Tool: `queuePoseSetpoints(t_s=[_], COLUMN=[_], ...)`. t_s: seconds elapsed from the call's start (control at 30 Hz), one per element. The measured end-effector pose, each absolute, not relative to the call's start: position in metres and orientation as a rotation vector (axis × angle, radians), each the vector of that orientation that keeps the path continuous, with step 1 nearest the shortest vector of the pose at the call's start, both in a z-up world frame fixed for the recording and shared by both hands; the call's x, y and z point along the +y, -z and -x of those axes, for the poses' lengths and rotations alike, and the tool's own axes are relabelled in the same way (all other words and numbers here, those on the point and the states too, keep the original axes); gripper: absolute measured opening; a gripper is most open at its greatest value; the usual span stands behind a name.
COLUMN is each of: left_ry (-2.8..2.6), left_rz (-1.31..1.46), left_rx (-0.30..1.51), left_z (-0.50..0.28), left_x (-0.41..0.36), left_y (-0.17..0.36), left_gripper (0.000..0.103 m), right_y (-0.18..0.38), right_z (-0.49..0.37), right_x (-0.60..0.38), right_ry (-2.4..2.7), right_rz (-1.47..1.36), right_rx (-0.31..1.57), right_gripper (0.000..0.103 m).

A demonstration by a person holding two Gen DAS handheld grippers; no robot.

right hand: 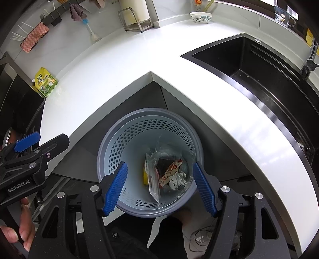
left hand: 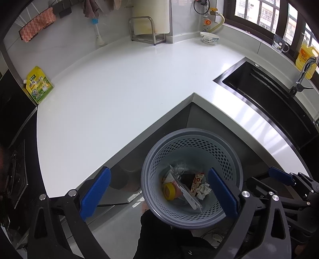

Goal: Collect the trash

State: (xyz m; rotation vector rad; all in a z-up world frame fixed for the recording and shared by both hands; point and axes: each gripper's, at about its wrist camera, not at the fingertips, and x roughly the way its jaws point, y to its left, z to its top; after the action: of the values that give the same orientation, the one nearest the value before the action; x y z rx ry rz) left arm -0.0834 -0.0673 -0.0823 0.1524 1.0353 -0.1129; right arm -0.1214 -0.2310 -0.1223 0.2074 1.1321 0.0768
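Note:
A grey perforated trash basket [left hand: 229, 155] [right hand: 119, 143] stands on the floor in the inner corner of the white counter [left hand: 119, 89] [right hand: 119, 59]. Inside lie a clear plastic wrapper [left hand: 189, 197] [right hand: 152, 179], a yellow tape roll [left hand: 169, 190], a red-and-white snack packet [left hand: 196, 184] [right hand: 170, 172] and crumpled tissue [left hand: 203, 191] [right hand: 176, 180]. My left gripper [left hand: 159, 189] hangs open and empty above the basket. My right gripper [right hand: 161, 185] is open and empty above it too, and shows at the right of the left wrist view [left hand: 279, 175].
A yellow-green pouch [left hand: 38, 84] [right hand: 45, 81] stands at the counter's left end. A black sink [left hand: 269, 93] [right hand: 259, 69] is set in at the right. A bowl [left hand: 209, 37] [right hand: 200, 17], a metal rack [left hand: 146, 29] and a yellow oil bottle [left hand: 306, 59] stand at the back.

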Motion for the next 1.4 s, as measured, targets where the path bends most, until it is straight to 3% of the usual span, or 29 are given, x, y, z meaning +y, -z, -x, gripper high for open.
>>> queuePoseSetpoints(t_s=[1.4], left_ry=[0.079], left_rz=[-0.161], left_rx=[1.048], left_z=[0.0815], left_x=[-0.0686], left_y=[0.0836], left_gripper=[0.096], right_y=[0.1177], right_z=[0.1198], right_x=[-0.2314], right_ry=[-0.070], right_rz=[-0.195], right_rx=[1.111], right_gripper=[0.066])
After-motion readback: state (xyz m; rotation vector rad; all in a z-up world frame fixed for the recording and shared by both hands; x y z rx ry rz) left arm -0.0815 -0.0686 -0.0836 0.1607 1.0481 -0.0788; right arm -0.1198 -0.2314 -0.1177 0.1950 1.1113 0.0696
